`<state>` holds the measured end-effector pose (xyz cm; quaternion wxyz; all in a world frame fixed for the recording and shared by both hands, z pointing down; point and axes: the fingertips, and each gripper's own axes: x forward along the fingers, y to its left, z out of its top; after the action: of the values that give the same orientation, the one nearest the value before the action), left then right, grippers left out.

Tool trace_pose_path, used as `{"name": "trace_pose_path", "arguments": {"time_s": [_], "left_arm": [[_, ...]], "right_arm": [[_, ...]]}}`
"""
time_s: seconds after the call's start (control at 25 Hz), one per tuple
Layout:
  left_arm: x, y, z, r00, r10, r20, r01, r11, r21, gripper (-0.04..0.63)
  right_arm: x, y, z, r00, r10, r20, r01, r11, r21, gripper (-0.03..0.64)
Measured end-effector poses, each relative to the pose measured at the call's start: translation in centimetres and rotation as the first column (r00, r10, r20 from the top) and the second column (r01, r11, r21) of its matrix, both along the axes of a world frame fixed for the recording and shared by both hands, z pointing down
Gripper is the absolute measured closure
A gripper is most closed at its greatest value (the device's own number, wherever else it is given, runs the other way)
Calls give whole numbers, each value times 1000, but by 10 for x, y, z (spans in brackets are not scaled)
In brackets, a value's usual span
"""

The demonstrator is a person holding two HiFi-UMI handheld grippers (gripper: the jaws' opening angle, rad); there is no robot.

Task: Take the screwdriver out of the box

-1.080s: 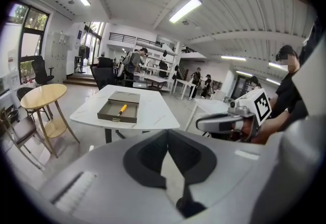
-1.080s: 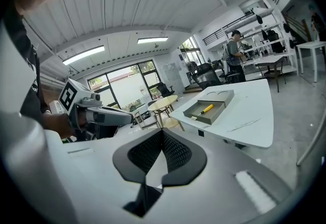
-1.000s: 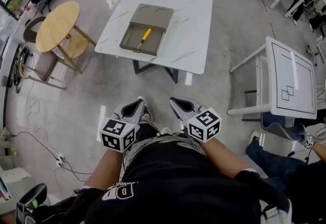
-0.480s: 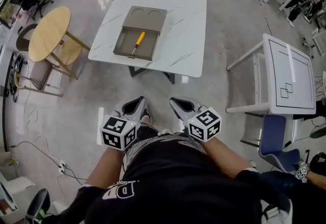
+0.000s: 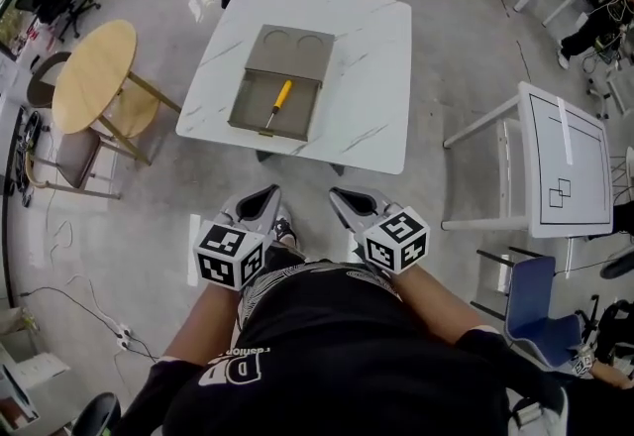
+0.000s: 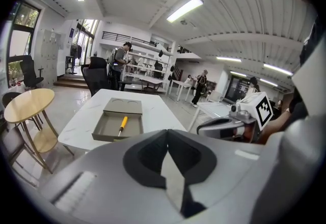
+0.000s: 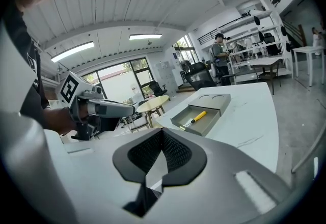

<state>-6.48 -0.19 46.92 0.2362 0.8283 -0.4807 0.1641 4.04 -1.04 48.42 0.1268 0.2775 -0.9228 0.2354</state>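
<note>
Well short of the box (image 5: pixel 256 105), my left tongs (image 5: pixel 265 198) and right tongs (image 5: pixel 340 197) sit pinched together, empty. Next I'd approach and spread one pair over the screwdriver (image 5: pixel 280 99) inside.

**Head view:** bright, even overhead light, sharp throughout. A white marble-top square table (image 5: pixel 371 57) casts a soft, short shadow on the glossy pale-grey floor (image 5: pixel 119 206), which carries white glare streaks. Strong barrel distortion: straight edges bow twd the frame corners.

**Left gripper view:** fisheye w/ black vignette at the corners. The long white ceiling tube lights (image 6: pixel 184 9) are blown out. Daylight enters via the tall window (image 6: pixel 20 19) at left. The left gripper (image 6: pixel 167 136) fills the foreground, soft & out of focus; bkgd fairly sharp.

**Right gripper view:** same vignette & curvature. The glazed wall (image 7: pixel 117 83) is overexposed. The right gripper (image 7: pixel 162 134) is blurred close to the lens. The table top shows a mild sheen.
</note>
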Motion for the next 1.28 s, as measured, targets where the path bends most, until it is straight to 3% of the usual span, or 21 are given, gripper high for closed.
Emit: {"name": "trace_pose_path", "arguments": {"time_s": [0.72,1.28], "left_arm": [[-77,-141,-10,989,143,-19,-143,990,17,537],[-104,-187,14,975,220,-17,-220,975,-31,537]], "right_arm": [[-83,-124,-8,992,110,-63,-110,994,6,615],[-106,-164,0,978,192,-85,-193,981,-3,617]]}}
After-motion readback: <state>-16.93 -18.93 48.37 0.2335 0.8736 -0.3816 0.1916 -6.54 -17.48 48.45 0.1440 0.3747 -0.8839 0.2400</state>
